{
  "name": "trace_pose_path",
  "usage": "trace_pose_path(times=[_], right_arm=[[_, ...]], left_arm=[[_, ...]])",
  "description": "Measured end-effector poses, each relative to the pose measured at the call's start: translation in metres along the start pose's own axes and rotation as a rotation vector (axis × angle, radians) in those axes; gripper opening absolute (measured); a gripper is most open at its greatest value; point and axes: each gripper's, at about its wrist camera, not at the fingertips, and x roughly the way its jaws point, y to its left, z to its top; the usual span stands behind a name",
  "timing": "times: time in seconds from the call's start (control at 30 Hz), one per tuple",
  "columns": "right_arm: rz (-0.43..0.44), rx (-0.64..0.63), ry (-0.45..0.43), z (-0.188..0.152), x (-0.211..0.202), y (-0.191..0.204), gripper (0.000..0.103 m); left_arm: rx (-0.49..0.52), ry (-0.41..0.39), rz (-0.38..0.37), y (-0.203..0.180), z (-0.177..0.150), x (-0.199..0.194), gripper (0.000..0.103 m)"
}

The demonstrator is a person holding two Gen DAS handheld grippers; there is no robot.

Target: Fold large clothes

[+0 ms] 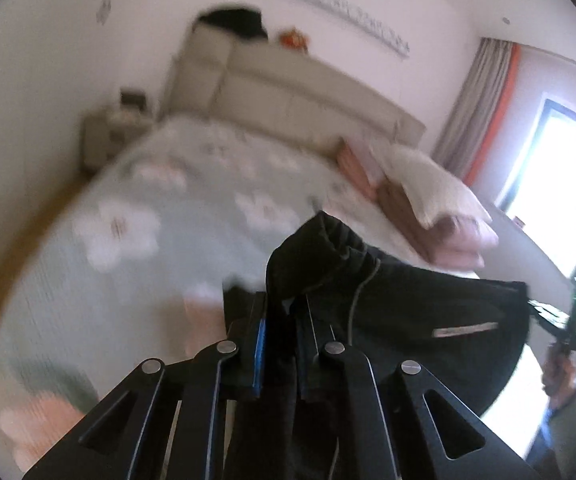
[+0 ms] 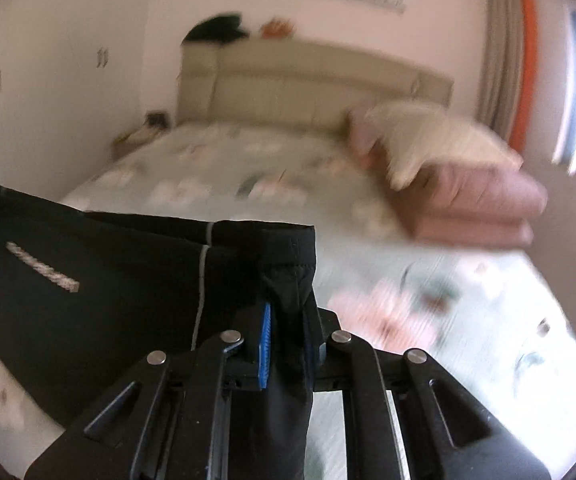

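Bed (image 2: 248,160): is lying under everything, its floral cover bare where the garment is hanging above it.
Black trousers (image 1: 428,312): are hanging unfolded, waistband stretched between the two tongs; no fold is showing yet, so I am judging the task barely begun.
Left gripper (image 1: 284,320): is clamping narrowly on one bunched waistband end.
Right gripper (image 2: 288,320): is pinching the other waistband end, cloth trailing down between its jaws.
Remaining: laying flat and folding are all lying ahead.

Left gripper (image 1: 282,312) fingers pinched on black garment (image 1: 408,312), right gripper (image 2: 286,312) likewise, both angled downward
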Motion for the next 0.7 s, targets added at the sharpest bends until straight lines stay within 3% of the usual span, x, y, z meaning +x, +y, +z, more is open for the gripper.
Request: trace_pose_path(times=[0.1, 0.23, 0.37, 0.43, 0.47, 0.5, 0.53, 0.57, 0.7], right_arm=[[-0.109, -0.007, -0.013, 0.042, 0.038, 0.008, 0.014], [-0.178, 0.012, 0.094, 0.056, 0.126, 0.015, 0.015], [-0.222, -0.028, 0.288, 0.026, 0.236, 0.031, 0.015], [-0.183, -0.04, 0.41, -0.004, 0.283, 0.036, 0.016], [-0.143, -0.043, 0.467, -0.019, 0.3, 0.04, 0.018], [-0.106, -0.067, 0.516, -0.033, 0.315, 0.047, 0.019], [-0.122, -0.129, 0.512, -0.041, 0.32, 0.058, 0.021], [-0.136, -0.154, 0.492, -0.042, 0.317, 0.063, 0.025], [-0.115, -0.12, 0.5, -0.039, 0.314, 0.055, 0.026]], left_arm=[[-0.002, -0.025, 0.052, -0.007, 0.041, 0.033, 0.012], [0.025, 0.057, 0.181, 0.0, 0.054, 0.116, 0.012], [-0.001, 0.203, 0.3, 0.033, 0.025, 0.203, 0.009], [-0.021, 0.298, 0.486, 0.067, -0.002, 0.246, 0.007], [-0.054, 0.342, 0.511, 0.081, -0.012, 0.256, 0.007], [-0.141, 0.395, 0.455, 0.105, -0.026, 0.263, 0.007], [-0.236, 0.416, 0.353, 0.123, -0.039, 0.266, 0.006], [-0.249, 0.357, 0.31, 0.129, -0.042, 0.258, 0.007], [-0.252, 0.299, 0.236, 0.134, -0.035, 0.241, 0.007]])
